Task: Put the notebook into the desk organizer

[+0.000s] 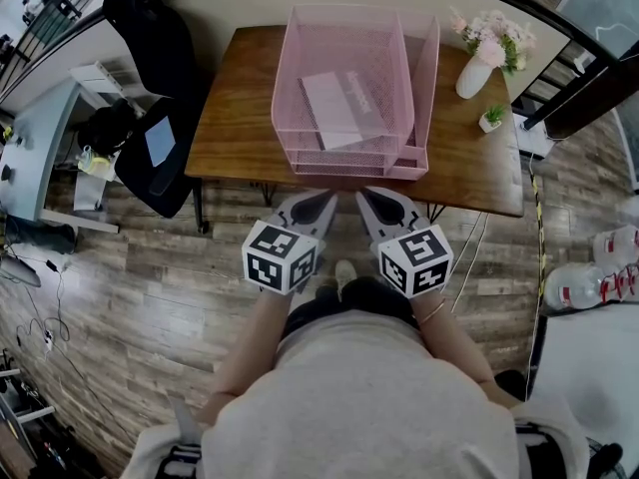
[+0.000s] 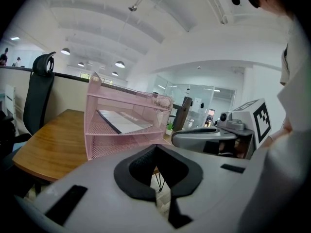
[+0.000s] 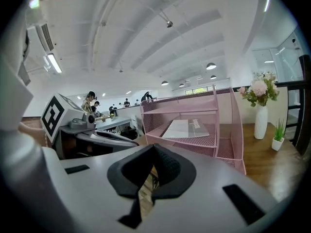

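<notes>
The left gripper [image 1: 321, 204] and the right gripper [image 1: 371, 204] were both squeezed closed with nothing in them. They sat side by side near the table [image 1: 228, 133]. At 12 o'clock, the notebook [image 1: 344, 108] lay inside the pink desk organizer [image 1: 296, 80].

Desk organizer [image 1: 424, 78]: pink wire mesh, metal by the look, satin coat. Notebook [image 1: 339, 108]: pale grey cover, matt, card or paper. Worktop [image 1: 235, 128]: brown wood, smooth, slight sheen. Vase [image 1: 473, 76]: white, glossy. Floor [image 1: 130, 297]: grey-brown wood-grain planks, matt. Left gripper [image 2: 156, 149], right gripper [image 3: 153, 147]: grey matt plastic shells; jaws lined black, finely ribbed.
</notes>
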The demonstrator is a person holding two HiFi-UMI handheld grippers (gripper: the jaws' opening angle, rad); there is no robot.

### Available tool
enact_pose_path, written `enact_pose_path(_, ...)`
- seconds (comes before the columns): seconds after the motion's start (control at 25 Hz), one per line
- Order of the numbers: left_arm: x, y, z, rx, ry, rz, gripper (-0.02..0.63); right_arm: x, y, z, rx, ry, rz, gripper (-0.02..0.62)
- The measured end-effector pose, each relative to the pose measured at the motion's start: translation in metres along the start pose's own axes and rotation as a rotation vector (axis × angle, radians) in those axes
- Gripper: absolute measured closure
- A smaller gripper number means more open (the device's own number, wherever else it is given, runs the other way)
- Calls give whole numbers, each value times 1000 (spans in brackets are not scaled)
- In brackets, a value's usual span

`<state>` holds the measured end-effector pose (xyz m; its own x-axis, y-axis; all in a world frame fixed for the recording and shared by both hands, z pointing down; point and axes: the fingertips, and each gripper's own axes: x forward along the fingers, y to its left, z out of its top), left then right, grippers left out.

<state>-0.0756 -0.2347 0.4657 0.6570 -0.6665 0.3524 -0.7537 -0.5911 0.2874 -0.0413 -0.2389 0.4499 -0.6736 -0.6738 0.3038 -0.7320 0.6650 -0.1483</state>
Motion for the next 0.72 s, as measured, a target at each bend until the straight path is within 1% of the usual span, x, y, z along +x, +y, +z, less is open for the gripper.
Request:
enact_pose_path(0.16, 1, -1, 0, 1, -1, 1, 595, 1, 1, -1, 10, -3, 9, 588)
enact_pose_path(0.36, 1, 3, 1, -10, -10, 24, 595, 1, -1, -1, 8, -2, 9, 586)
enact_pose_path(0.72, 2, 8, 3, -15, -16, 38, 595, 3, -4, -1, -15, 4, -1, 588)
